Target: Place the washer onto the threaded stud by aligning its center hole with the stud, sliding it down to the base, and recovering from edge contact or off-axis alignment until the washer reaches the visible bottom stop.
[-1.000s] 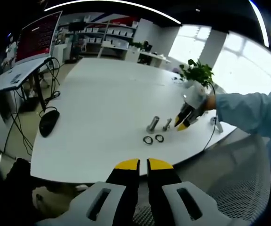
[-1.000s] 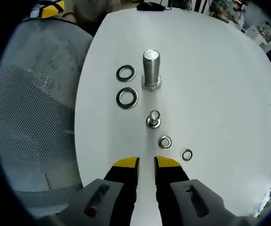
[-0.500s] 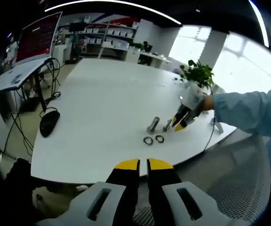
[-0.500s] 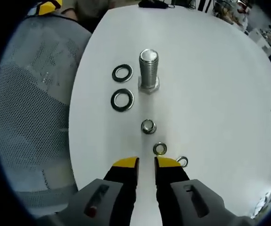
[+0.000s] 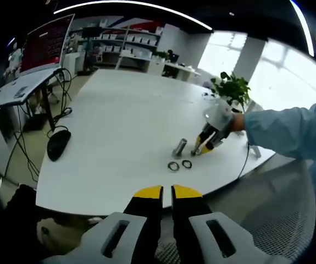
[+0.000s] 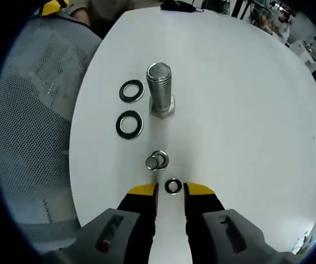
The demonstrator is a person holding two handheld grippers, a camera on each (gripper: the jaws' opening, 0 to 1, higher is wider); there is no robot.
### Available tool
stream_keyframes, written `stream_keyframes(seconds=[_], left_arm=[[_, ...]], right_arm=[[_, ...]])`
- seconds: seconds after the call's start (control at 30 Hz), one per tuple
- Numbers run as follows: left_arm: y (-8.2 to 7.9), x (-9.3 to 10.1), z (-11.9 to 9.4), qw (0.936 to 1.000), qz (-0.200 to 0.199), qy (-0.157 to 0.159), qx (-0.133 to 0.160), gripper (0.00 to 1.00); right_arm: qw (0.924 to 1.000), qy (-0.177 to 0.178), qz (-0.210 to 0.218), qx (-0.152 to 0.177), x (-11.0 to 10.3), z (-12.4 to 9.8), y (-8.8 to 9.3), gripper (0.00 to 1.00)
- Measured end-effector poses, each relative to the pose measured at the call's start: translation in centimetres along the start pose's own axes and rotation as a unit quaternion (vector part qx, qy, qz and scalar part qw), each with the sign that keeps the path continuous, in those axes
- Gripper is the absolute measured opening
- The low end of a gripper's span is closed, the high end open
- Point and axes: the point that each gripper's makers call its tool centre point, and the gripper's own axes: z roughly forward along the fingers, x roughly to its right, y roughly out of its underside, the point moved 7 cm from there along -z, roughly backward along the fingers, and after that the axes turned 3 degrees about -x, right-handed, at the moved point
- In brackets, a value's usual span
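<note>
Over the last second the right gripper (image 6: 170, 190) has dropped toward the table (image 6: 245, 110), and a small washer (image 6: 172, 185) now sits between its slightly parted yellow tips (apparently not yet pinched). The small stud (image 6: 156, 161) stands just beyond, the large stud (image 6: 159, 94) farther on. The left gripper (image 5: 166, 192) hangs back, nearly closed, empty.

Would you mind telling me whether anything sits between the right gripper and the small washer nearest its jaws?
Nothing visible does. The small washer lies flat on the white table right between the open right gripper jaw tips, with the small stud just beyond.
</note>
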Motion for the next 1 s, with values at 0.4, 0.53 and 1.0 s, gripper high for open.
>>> stream_keyframes(seconds=[0.4,0.53,1.0], left_arm=[[-0.08,-0.07,0.01,1.0000,-0.001,-0.002,0.004,0.03],[-0.05,-0.10,0.01,1.0000,-0.002,-0.003,0.003,0.03],[0.05,-0.06,0.04,1.0000,0.000,-0.002,-0.003,0.03]], right_arm=[[1.0000,0.009,-0.001,-0.004,0.24,-0.02,-0.02,0.16],[0.9999,0.012,0.005,-0.007,0.31,-0.06,-0.06,0.15],[0.9998,-0.014,0.004,0.010,0.00,-0.34,0.18,0.23]])
